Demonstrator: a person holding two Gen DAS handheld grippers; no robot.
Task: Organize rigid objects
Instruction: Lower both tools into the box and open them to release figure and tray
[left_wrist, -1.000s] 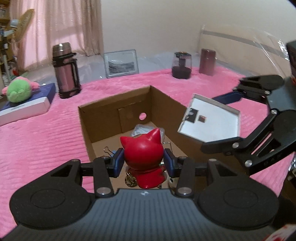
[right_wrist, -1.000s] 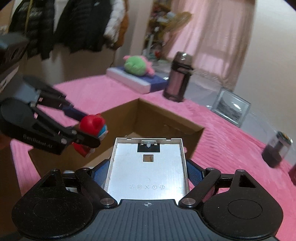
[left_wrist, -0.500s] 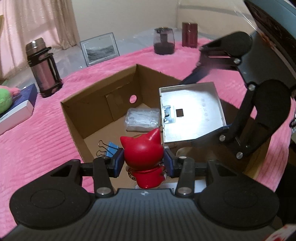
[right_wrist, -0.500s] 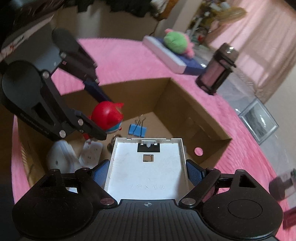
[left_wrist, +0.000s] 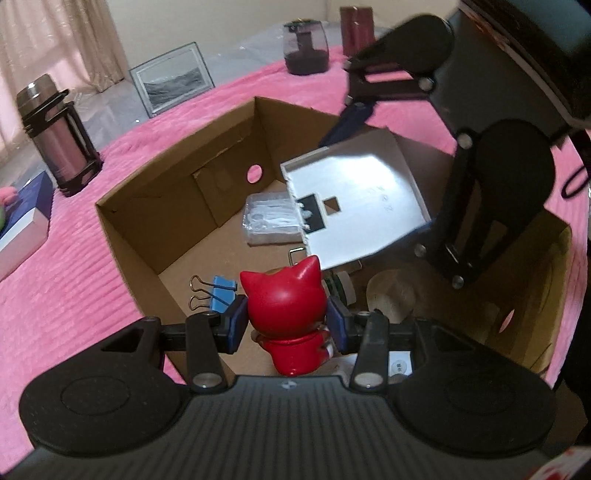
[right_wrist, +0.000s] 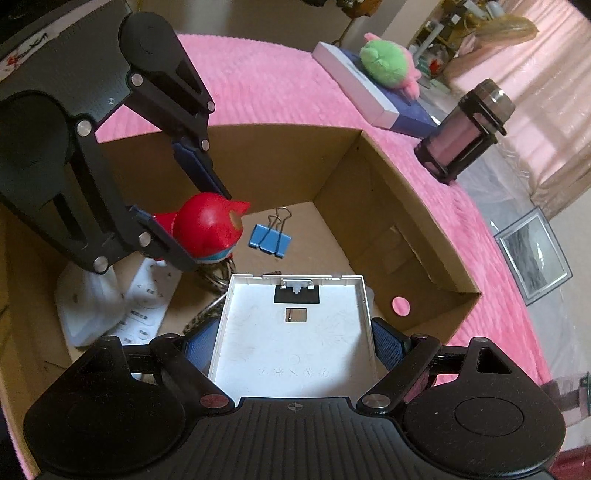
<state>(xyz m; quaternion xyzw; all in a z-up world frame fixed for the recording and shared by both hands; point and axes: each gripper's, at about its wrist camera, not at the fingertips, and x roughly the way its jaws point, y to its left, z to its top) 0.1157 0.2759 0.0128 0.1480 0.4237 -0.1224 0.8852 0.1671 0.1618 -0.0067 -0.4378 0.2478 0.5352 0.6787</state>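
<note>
Over the cardboard box (left_wrist: 177, 192), grippers clamp figurine (left_wrist: 286, 306) and tray (right_wrist: 295, 339).

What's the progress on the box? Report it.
Done: a blue binder clip, a white remote and a clear packet already lie in the cardboard box. In hand: the left tongs grip a red figurine and the right tongs a white tray, both over the box. Left: releasing both inside.
</note>
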